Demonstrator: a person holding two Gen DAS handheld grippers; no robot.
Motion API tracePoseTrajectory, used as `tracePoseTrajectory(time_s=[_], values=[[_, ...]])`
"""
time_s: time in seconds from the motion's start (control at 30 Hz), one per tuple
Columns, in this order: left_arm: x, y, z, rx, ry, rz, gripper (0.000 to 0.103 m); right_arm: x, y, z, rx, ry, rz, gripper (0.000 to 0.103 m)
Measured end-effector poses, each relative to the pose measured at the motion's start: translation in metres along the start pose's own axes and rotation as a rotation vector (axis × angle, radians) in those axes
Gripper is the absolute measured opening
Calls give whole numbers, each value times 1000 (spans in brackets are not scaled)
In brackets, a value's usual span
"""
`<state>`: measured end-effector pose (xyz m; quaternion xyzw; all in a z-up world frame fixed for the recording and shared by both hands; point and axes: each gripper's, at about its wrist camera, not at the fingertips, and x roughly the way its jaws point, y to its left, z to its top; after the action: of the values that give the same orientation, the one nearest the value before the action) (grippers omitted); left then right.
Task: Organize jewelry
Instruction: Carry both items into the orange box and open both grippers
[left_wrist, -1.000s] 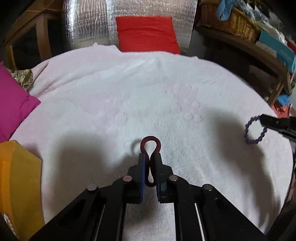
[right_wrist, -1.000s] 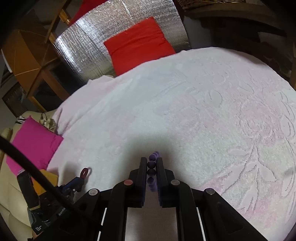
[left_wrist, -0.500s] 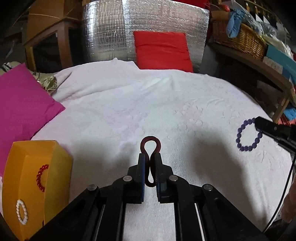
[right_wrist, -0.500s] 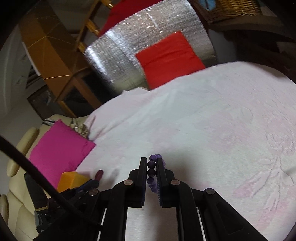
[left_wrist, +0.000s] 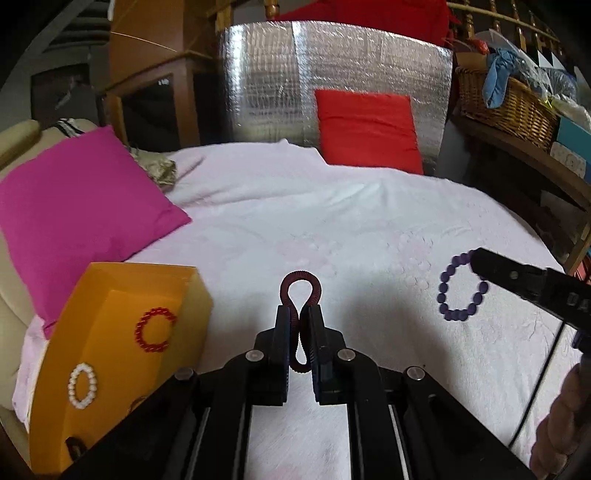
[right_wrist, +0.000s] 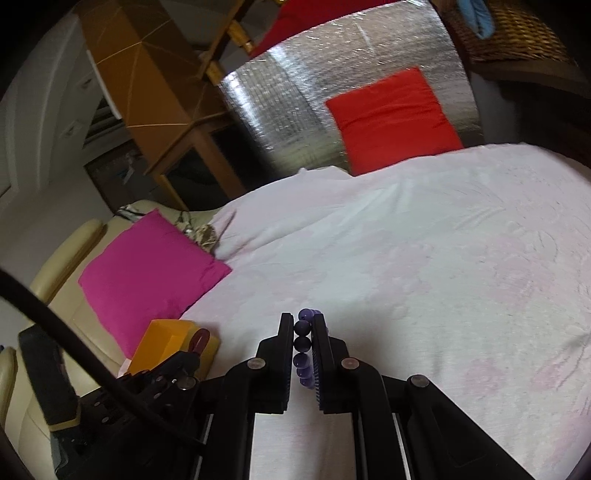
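My left gripper (left_wrist: 299, 314) is shut on a dark red coiled band (left_wrist: 300, 282), whose loop sticks out past the fingertips above the pale pink bedspread (left_wrist: 351, 221). At the lower left stands an orange box (left_wrist: 110, 350) with a red bead bracelet (left_wrist: 155, 329) and a white pearl bracelet (left_wrist: 83, 385) inside. My right gripper (right_wrist: 303, 325) is shut on a purple bead bracelet (right_wrist: 302, 345); from the left wrist view that purple bead bracelet (left_wrist: 460, 291) hangs as a ring from the right gripper's tip (left_wrist: 480, 262). The right wrist view shows the orange box (right_wrist: 166, 343) at lower left, with the left gripper (right_wrist: 195, 349) and the dark red band (right_wrist: 199, 339) in front of it.
A magenta cushion (left_wrist: 74, 206) lies left of the box, a red cushion (left_wrist: 365, 129) leans on a silver foil panel (left_wrist: 332, 74) at the back. A wicker basket (left_wrist: 506, 103) sits on a wooden shelf at the right. A black cable (right_wrist: 74, 350) crosses the right wrist view.
Both grippers have risen and tilted up, still holding their bracelets. The orange box came fully into the left wrist view; the magenta cushion and the back of the room show more.
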<state>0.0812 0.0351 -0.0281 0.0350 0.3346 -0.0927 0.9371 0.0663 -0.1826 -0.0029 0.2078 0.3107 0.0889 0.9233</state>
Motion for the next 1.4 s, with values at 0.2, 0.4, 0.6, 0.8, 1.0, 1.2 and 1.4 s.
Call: tracePoseTrajectory(time_s=[0.2, 0.4, 0.6, 0.8, 1.0, 1.2, 1.4], values=[[-42, 34, -17, -67, -42, 71, 10, 6, 20, -7, -15, 11, 39, 11], [-74, 84, -35, -93, -42, 198, 10, 8, 37, -15, -31, 10, 74, 11], [-94, 115, -42, -120, -53, 287, 10, 11, 54, -23, -67, 0, 79, 11], [-101, 138, -51, -130, -44, 358, 10, 13, 75, -29, -102, -15, 107, 11], [-97, 156, -55, -148, -29, 388, 10, 17, 107, -38, -152, -10, 176, 11], [-88, 169, -61, -155, -11, 404, 10, 25, 143, -46, -178, 16, 277, 11], [-78, 186, -66, -179, 5, 408, 10, 38, 169, -53, -185, 59, 333, 11]])
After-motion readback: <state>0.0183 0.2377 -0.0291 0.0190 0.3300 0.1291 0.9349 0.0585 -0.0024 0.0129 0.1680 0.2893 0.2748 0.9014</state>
